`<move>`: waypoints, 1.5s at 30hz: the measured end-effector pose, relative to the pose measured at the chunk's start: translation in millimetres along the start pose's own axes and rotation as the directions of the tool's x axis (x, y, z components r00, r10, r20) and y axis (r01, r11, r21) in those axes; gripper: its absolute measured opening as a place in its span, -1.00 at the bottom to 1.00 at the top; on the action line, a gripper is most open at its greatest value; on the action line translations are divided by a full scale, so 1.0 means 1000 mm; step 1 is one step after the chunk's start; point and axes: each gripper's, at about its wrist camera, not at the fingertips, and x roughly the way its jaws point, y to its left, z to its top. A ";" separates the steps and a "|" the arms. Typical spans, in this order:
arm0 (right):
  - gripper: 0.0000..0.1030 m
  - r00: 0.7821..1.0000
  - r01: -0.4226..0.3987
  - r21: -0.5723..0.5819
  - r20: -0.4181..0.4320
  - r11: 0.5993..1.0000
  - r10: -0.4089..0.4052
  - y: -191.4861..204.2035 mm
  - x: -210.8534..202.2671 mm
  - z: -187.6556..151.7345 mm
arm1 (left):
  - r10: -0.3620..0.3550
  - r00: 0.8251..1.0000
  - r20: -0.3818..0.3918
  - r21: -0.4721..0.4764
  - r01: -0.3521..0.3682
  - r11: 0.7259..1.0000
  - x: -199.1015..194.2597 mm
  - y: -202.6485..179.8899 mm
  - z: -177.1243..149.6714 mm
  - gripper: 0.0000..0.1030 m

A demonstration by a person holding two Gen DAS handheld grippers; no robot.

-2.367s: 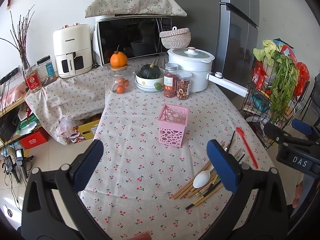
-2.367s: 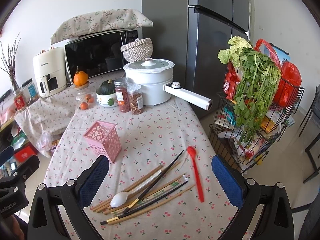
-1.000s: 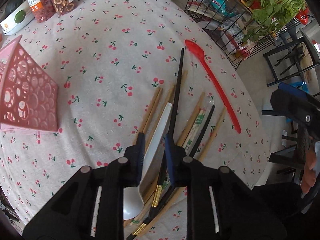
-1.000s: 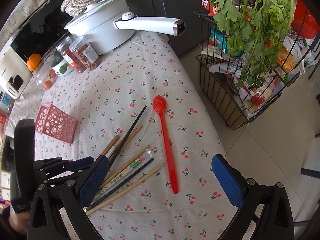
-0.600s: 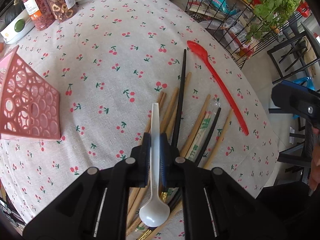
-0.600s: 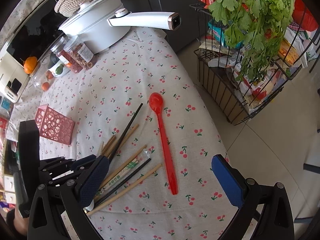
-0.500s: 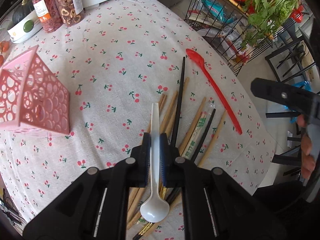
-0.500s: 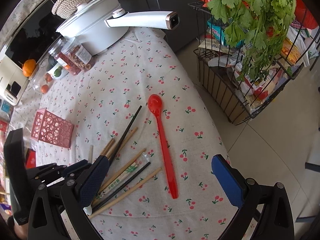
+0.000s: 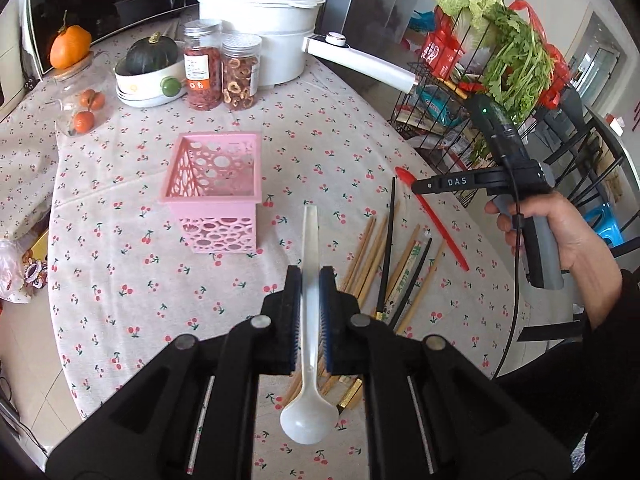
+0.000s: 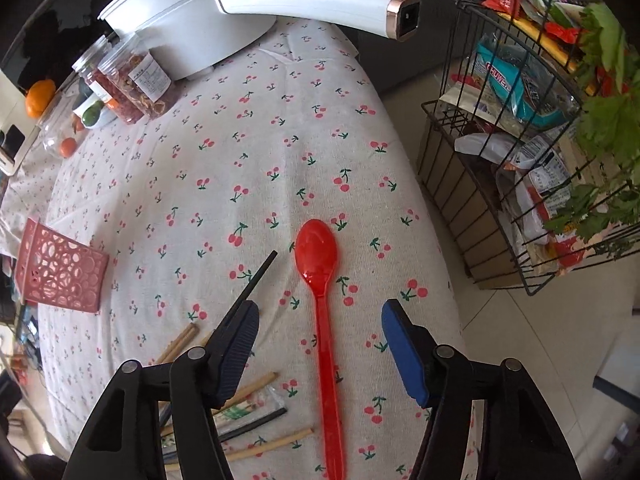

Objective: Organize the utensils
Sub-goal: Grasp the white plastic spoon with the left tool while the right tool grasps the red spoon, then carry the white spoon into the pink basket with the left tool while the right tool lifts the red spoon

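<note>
My left gripper (image 9: 309,280) is shut on a white plastic spoon (image 9: 309,320), held above the table with its bowl toward the camera and its handle pointing at the pink perforated holder (image 9: 214,192). Several wooden and black chopsticks (image 9: 384,256) lie on the cherry-print cloth to the right. My right gripper (image 10: 320,320) is open, low over the table, straddling the handle of a red spoon (image 10: 322,292); the red spoon also shows in the left wrist view (image 9: 436,220). The holder appears at the left edge of the right wrist view (image 10: 60,272).
A white pot with a long handle (image 9: 264,28), two spice jars (image 9: 220,68), a bowl with a squash (image 9: 148,68) and a jar of oranges (image 9: 80,108) stand at the back. A wire rack of greens and packets (image 10: 520,120) stands past the table's right edge.
My left gripper has lifted the white spoon off the chopstick pile and swung toward the pink holder. My right gripper has dropped down over the red spoon and narrowed its opening.
</note>
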 end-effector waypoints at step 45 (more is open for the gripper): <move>-0.55 0.834 -0.226 -0.099 0.495 0.969 0.245 0.017 -0.155 -0.027 | 0.117 0.872 0.475 -0.052 -0.104 0.993 -0.072 0.026 0.056 -0.80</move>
